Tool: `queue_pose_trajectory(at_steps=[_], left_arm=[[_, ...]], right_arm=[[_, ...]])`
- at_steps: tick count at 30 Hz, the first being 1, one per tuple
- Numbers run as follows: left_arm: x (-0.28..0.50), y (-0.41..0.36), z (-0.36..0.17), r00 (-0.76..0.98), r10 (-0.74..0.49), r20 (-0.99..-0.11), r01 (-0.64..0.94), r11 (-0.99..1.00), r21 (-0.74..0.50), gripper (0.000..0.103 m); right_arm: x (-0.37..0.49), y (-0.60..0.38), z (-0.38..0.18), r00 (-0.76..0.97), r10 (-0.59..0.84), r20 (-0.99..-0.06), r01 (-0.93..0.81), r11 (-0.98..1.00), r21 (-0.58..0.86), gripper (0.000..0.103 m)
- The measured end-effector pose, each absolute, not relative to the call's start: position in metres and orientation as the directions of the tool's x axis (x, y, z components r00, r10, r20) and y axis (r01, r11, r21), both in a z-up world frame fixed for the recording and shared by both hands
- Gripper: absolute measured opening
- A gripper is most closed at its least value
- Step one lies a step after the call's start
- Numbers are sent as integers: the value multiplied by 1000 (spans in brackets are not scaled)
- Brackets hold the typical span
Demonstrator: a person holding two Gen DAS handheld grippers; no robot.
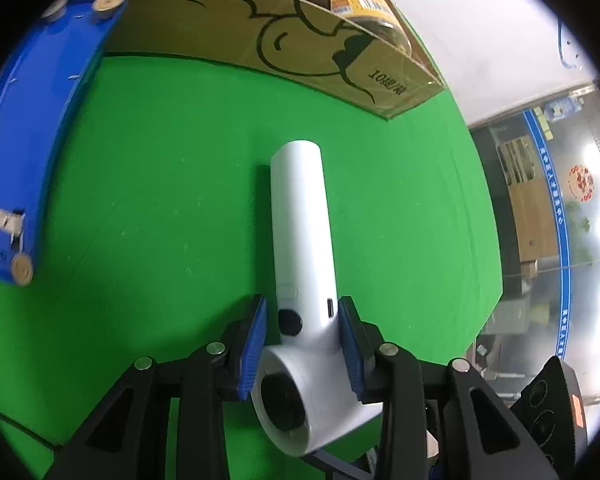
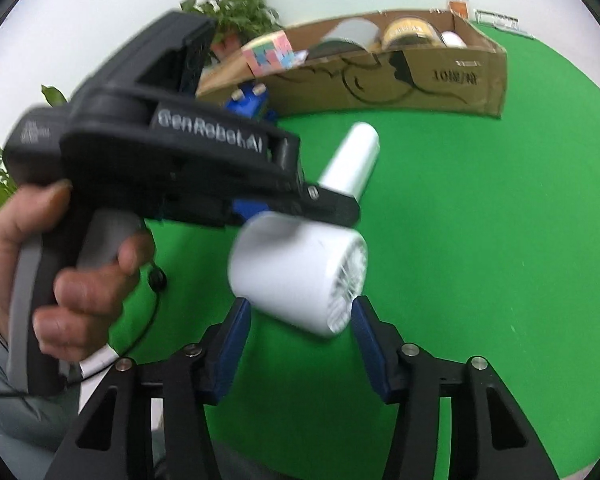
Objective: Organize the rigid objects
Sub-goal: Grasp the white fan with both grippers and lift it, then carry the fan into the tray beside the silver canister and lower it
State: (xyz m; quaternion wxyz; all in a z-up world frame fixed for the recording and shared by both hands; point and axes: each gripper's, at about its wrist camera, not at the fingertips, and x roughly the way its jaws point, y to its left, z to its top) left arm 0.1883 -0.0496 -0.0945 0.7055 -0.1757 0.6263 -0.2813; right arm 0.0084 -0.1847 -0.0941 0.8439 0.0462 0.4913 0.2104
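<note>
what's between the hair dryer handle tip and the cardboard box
Only bare green mat: the left wrist view shows nothing between the white hair dryer and the cardboard box.

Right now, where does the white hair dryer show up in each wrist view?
Left wrist view: white hair dryer bottom centre, handle pointing up-frame toward the box.
Right wrist view: hair dryer centre, barrel nearest, handle behind.
Shared landmark: cardboard box on the green table.

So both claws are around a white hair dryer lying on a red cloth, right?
Almost. The cloth is green, not red, as the left wrist view shows. The white hair dryer does lie on it, with the left claw and right claw around it.
</note>
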Motion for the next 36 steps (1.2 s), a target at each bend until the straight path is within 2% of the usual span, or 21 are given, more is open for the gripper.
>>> queue_pose_trajectory(at_steps=[4, 7, 10, 23, 36], left_arm=[[197, -55, -93, 61, -609, -791, 195, 785, -588, 34], [199, -53, -92, 58, -605, -794, 194, 787, -585, 33], [198, -53, -93, 55, -612, -789, 185, 783, -594, 31], [197, -38, -90, 57, -625, -779, 180, 774, -608, 29], [219, -6, -6, 271, -624, -733, 271, 780, -564, 29]], right_arm=[[13, -191, -97, 410, 429, -805, -272, 900, 341, 53], [17, -189, -96, 410, 428, -806, -250, 902, 351, 66], [20, -180, -95, 398, 429, -811, -251, 901, 354, 71], [12, -169, -91, 447, 353, -822, -295, 926, 237, 65], [23, -149, -24, 583, 384, -716, -386, 907, 172, 65]])
